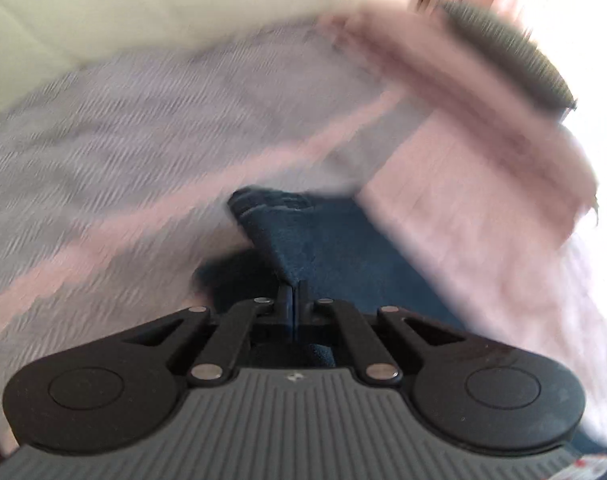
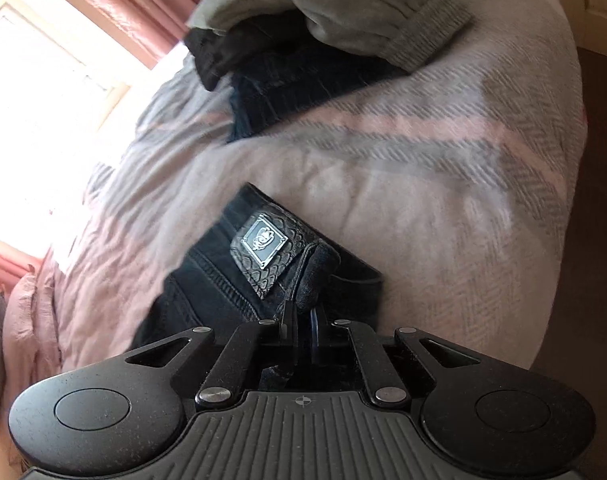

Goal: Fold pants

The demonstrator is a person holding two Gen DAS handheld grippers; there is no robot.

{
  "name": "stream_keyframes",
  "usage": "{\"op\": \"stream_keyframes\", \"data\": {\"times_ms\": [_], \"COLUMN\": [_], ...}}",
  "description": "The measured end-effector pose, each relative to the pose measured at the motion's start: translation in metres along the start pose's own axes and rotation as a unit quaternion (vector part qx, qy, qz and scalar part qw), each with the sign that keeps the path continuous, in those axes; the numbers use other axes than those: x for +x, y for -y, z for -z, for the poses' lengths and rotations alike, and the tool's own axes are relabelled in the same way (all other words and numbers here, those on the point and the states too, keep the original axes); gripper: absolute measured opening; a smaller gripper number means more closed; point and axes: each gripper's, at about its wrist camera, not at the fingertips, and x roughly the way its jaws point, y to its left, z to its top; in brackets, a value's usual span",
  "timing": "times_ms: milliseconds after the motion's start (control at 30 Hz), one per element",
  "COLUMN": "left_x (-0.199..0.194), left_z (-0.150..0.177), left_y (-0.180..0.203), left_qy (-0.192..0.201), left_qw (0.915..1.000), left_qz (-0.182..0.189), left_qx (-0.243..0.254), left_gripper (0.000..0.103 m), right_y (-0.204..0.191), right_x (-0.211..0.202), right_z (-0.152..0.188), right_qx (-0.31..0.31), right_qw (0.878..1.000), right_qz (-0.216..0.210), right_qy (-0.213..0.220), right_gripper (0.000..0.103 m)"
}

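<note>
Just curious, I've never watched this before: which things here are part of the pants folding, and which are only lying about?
Part of the job:
dark jeans
left gripper
right gripper

Lying about:
grey sweatpants
other dark clothes
blanket
pillow

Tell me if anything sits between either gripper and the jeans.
Nothing does. The left gripper is shut on a fold of the jeans, and the right gripper is shut on their waistband beside the patch. Other clothes lie further up the bed.
</note>
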Motion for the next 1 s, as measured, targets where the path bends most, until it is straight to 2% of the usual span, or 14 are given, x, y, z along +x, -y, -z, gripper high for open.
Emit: {"op": "stream_keyframes", "data": {"times_ms": [67, 233, 433, 567, 733, 800, 933, 1000], "left_x": [0.007, -0.005, 0.009, 0.006, -0.002, -0.003, -0.001, 0.006], "left_z": [0.01, 0.008, 0.018, 0.017, 0.014, 0.017, 0.024, 0.024], "left_y": [-0.007, -0.009, -0.005, -0.009, -0.01, -0.011, -0.011, -0.015], "left_qy": [-0.013, 0.011, -0.004, 0.005, 0.014, 0.015, 0.007, -0.005], "left_qw": [0.9997, 0.9999, 0.9995, 0.9997, 0.9997, 0.9998, 0.9998, 0.9995], "left_qz": [-0.019, 0.0, -0.027, -0.023, -0.016, -0.016, -0.019, -0.028], "left_qx": [-0.006, 0.0, 0.017, 0.0, 0.009, 0.005, 0.007, -0.01], "left_gripper": [0.0, 0.0, 0.0, 0.0, 0.0, 0.0, 0.001, 0.007], "right_y": [0.009, 0.005, 0.014, 0.011, 0.001, 0.002, 0.014, 0.014], "right_x": [0.009, -0.003, 0.019, 0.007, -0.014, -0.013, 0.003, 0.012], "right_z": [0.003, -0.007, 0.007, 0.005, -0.001, -0.002, -0.003, -0.002], "right_qx": [0.016, -0.006, -0.018, -0.014, -0.037, -0.046, -0.018, -0.034], "right_qw": [1.0, 1.0, 1.0, 1.0, 0.999, 0.999, 0.999, 0.998], "right_qz": [0.011, -0.019, 0.02, 0.011, -0.001, 0.006, 0.03, 0.047], "right_qy": [-0.006, 0.003, -0.012, 0.008, 0.016, 0.012, -0.001, -0.016], "right_gripper": [0.001, 0.001, 0.002, 0.001, 0.001, 0.001, 0.001, 0.001]}}
